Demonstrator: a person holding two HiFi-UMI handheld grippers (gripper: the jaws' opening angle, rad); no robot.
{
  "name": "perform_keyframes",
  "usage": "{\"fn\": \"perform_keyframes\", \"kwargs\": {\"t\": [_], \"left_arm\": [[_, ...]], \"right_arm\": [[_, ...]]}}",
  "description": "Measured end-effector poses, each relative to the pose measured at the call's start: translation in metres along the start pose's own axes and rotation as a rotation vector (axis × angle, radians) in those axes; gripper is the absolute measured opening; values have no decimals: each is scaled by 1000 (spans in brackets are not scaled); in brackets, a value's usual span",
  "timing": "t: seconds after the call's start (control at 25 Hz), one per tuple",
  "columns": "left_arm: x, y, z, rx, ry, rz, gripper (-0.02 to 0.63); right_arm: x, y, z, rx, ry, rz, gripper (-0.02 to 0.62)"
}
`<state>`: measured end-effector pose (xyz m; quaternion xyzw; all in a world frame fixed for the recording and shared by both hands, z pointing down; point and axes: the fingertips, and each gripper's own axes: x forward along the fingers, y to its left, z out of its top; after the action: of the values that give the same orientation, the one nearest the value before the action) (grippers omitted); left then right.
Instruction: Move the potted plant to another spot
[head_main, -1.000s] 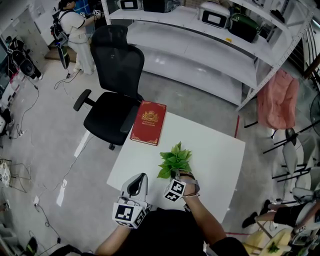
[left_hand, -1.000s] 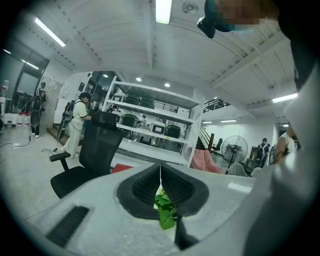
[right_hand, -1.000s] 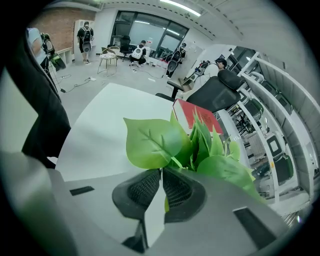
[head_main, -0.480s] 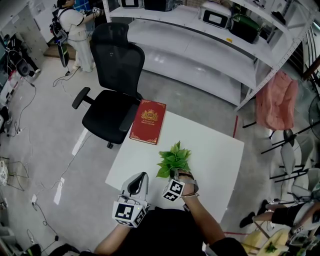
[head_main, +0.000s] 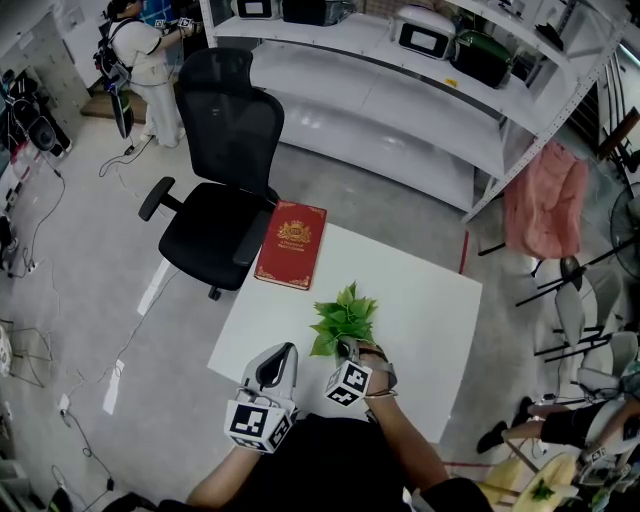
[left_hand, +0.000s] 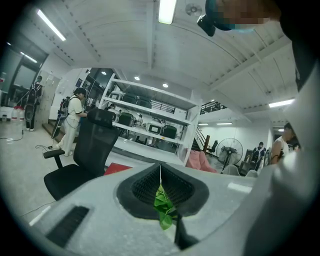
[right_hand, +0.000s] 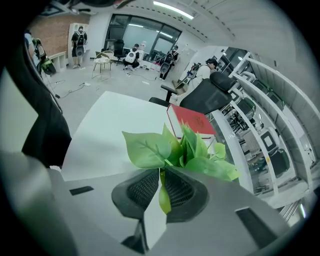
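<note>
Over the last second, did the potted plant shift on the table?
No. The potted plant keeps the same offset from the red book; only the view drifted.

Bright, even light falls from ceiling strip lamps (left_hand: 167, 10), which flare white, and shadows on the white desk (head_main: 420, 300) are faint. Both gripper views bow hard at the rims and go black in the corners (fisheye). The potted plant (right_hand: 185, 150) is sharp, the nearest foreground soft.
</note>
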<state>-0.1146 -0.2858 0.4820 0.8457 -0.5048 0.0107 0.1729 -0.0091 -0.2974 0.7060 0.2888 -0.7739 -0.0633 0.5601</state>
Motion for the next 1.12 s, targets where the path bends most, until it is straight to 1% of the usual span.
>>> {"fn": "perform_keyframes", "kwargs": {"t": [0.2, 0.36, 0.6, 0.76, 0.92, 1.12], "left_arm": [[2, -6, 0, 11, -8, -32, 20], [3, -11, 0, 12, -9, -50, 20], [2, -20, 3, 27, -15, -79, 20], [2, -26, 4, 31, -16, -99, 20], [1, -30, 3, 42, -13, -118, 20], [1, -33, 2, 47, -7, -132, 20]], "right_arm": [[-25, -13, 10, 158, -75, -9, 15], [-49, -29, 15, 326, -155, -24, 15], [-92, -61, 15, 575, -283, -84, 15], [-121, -72, 10, 735, -369, -124, 15], [-147, -80, 5, 839, -449, -187, 14], [-173, -85, 6, 923, -522, -228, 14]]}}
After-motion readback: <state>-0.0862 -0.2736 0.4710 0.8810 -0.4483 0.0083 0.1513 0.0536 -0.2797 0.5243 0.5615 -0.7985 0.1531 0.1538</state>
